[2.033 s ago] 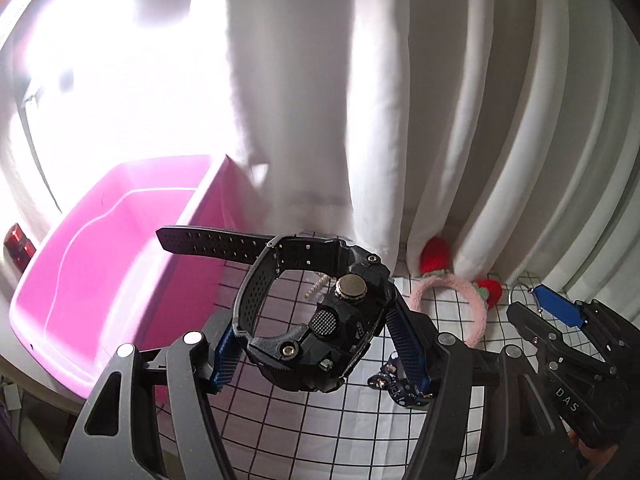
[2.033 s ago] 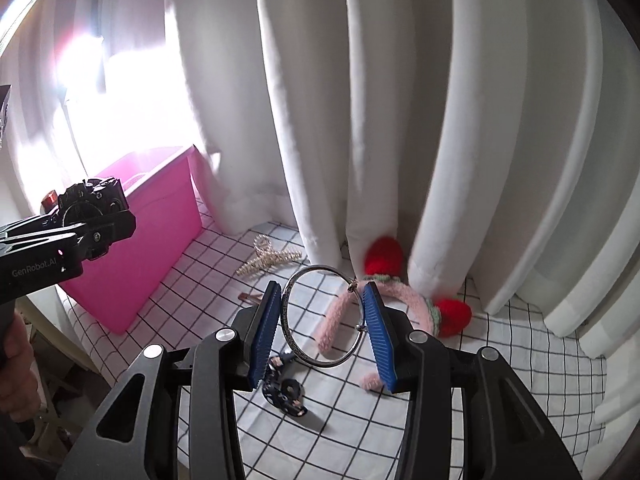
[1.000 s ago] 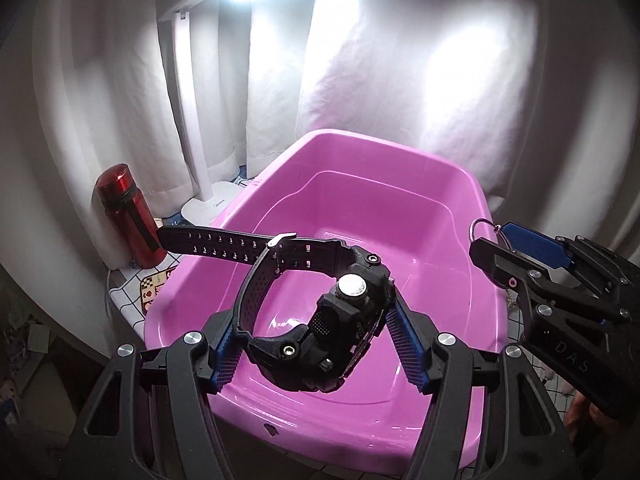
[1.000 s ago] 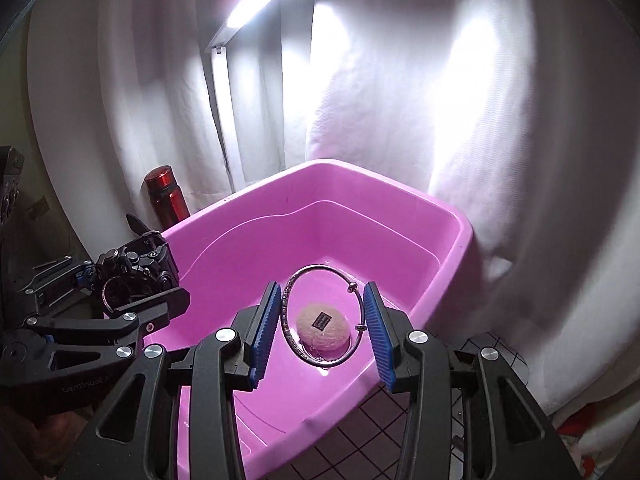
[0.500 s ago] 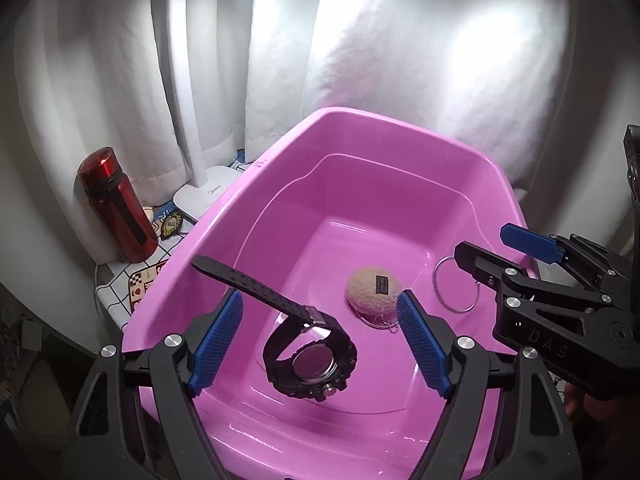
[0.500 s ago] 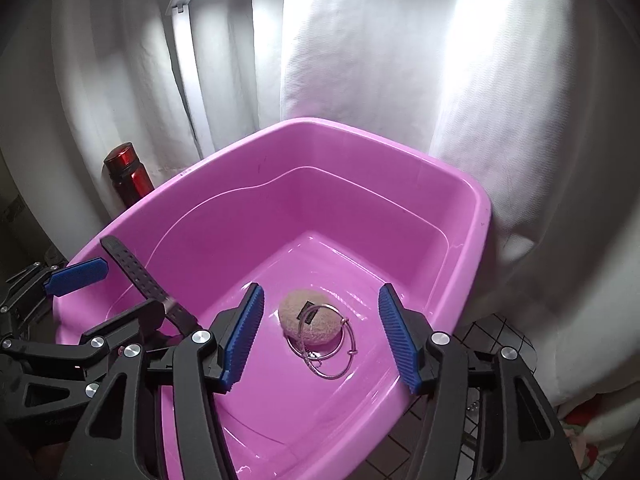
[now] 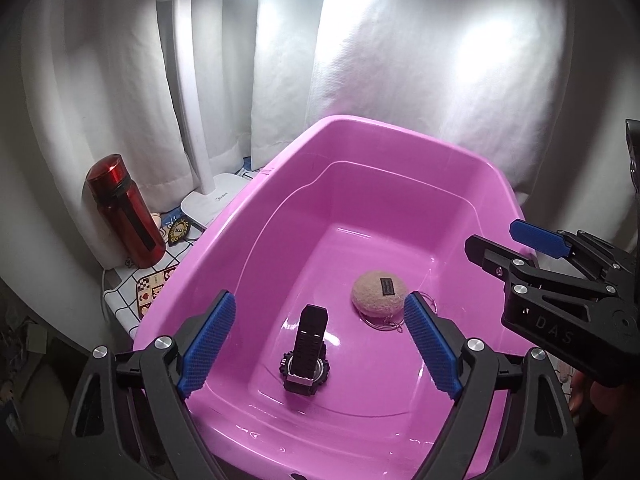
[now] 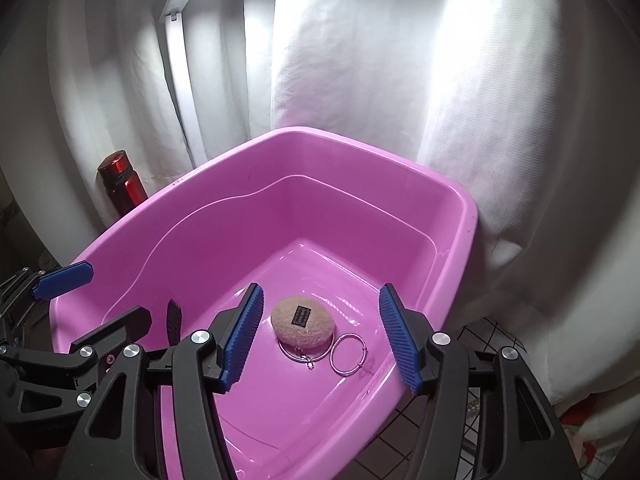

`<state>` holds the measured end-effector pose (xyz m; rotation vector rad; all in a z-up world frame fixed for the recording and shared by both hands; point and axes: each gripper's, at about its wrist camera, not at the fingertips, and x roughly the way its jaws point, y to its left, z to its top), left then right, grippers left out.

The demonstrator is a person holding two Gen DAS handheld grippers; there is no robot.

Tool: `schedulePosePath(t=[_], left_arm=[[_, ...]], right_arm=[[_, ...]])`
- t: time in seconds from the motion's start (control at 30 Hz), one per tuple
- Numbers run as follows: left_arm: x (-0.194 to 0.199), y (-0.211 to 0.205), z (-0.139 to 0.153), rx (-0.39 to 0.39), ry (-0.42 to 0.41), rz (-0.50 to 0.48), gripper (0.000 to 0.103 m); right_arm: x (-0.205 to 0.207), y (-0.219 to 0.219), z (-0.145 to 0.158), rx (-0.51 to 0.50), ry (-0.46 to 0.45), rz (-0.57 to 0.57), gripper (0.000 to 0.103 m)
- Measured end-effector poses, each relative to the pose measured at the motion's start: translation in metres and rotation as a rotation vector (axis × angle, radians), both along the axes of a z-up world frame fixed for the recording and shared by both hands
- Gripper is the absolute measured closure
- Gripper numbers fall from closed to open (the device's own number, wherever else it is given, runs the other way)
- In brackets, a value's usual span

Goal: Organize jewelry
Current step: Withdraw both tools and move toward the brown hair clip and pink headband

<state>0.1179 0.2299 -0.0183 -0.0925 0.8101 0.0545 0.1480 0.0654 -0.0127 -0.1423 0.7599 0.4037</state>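
**Watch and rings down in the pink tub**

Over the pink tub (image 7: pixel 280 184), both tools pointing down into it. Left gripper (image 7: pixel 320 344): blue pads spread wide, having just been opening, with nothing between them. Right gripper (image 8: pixel 320 332): jaws parted to a middling gap, also freshly opened, gripping nothing.

On the tub floor, below the left gripper, a black watch (image 7: pixel 306 360), case down near the front wall, strap standing up and leaning toward the back. Only the strap tip showing in the right wrist view, beside the left pad. Further right and back, a round beige pad with a small dark label (image 7: pixel 379 289), resting flat. A thin metal ring (image 8: pixel 298 350) lying partly under the beige pad, a short chain trailing from its front edge. A second metal ring (image 8: pixel 349 355) lying flat just beside the first, on the right, clear of the pad, close to the tub's right wall.

Outside the tub, on the left: a red bottle (image 7: pixel 124 210) standing upright on a checked cloth (image 7: pixel 120 288), and a white lamp base (image 7: pixel 212 204) just behind the rim, its stem rising toward the bright light above. White curtains (image 7: pixel 400 80) hanging behind everything. Right gripper visible at the right edge of the left wrist view, above the tub's right rim.
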Motion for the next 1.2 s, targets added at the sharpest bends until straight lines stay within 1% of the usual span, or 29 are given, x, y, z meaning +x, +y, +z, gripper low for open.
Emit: schedulePosePath(t=[0.37, 0.63, 0.77, 0.87, 1.07, 1.2], left_arm=[[-0.011, 0.0, 0.006, 0.003, -0.01, 0.019, 0.019], [-0.022, -0.011, 0.019, -0.004, -0.043, 0.019, 0.019], [-0.028, -0.023, 0.026, -0.02, -0.06, 0.009, 0.018], [-0.032, -0.038, 0.033, -0.021, -0.078, -0.014, 0.014], [-0.044, -0.074, 0.042, -0.032, -0.1, -0.077, 0.012], [-0.053, -0.104, 0.045, -0.047, -0.109, -0.129, 0.011]], right_arm=[[-0.011, -0.005, 0.006, 0.016, -0.014, 0.009, 0.045], [-0.027, -0.026, 0.015, 0.051, -0.031, -0.012, 0.045], [-0.036, -0.048, 0.02, 0.068, -0.042, -0.042, 0.045], [-0.043, -0.068, 0.022, 0.077, -0.047, -0.069, 0.045], [-0.066, -0.114, 0.024, 0.084, -0.052, -0.139, 0.045], [-0.087, -0.152, 0.022, 0.083, -0.048, -0.204, 0.045]])
